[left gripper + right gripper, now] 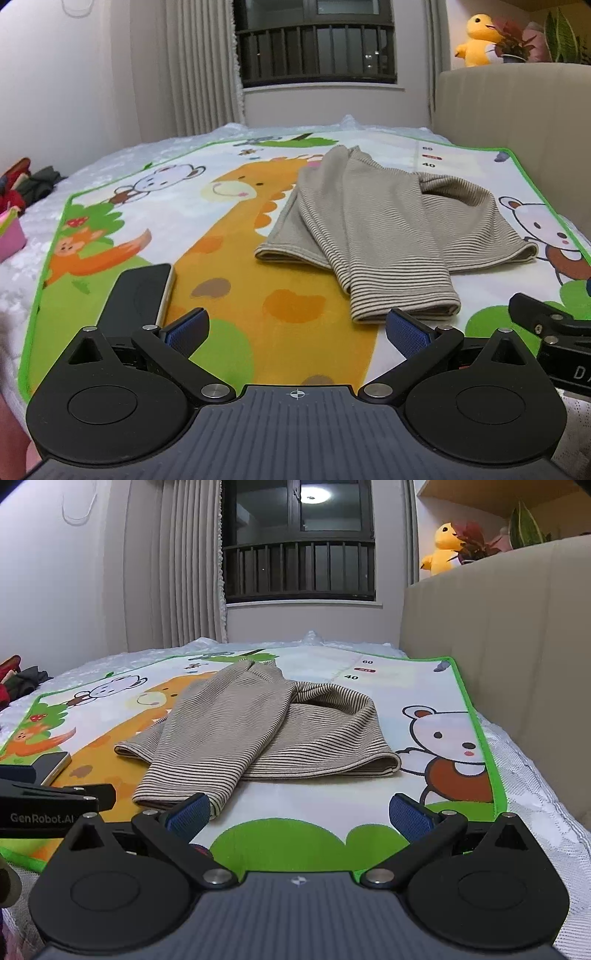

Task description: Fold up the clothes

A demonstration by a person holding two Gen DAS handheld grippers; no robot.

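**Both grippers wide open over the mat, striped garment lying ahead**

Nearest the cameras, the left gripper (297, 328) has its jaws spread to full width with nothing between them; its blue pads (188, 328) frame bare mat. The right gripper (297, 812) stands just as wide and also holds nothing, though its left pad sits just in front of the garment's near cuff. Each gripper shows at the edge of the other's view, so the two are side by side at the bed's near edge.

Under them lies a cartoon mat (236, 273) with a green border, printed with a giraffe, bears and a height scale. It is spread over a white quilted bedcover (535, 775). A phone (147, 291) lies dark side up on the mat's left part, just beyond the left gripper.

The garment (369, 229), beige with thin dark stripes, lies loosely on the mat's right half, one sleeve or leg reaching toward the grippers, the rest bunched with an opening gaping at its far right side.

At the bed's left edge sit a heap of dark and red clothes (33, 184) and something pink. On the right rises a beige padded headboard (498, 635). Above it are a yellow plush duck (476, 40) and potted plants. At the far wall, pale curtains (173, 572) hang beside a dark window (299, 542) with a railing.
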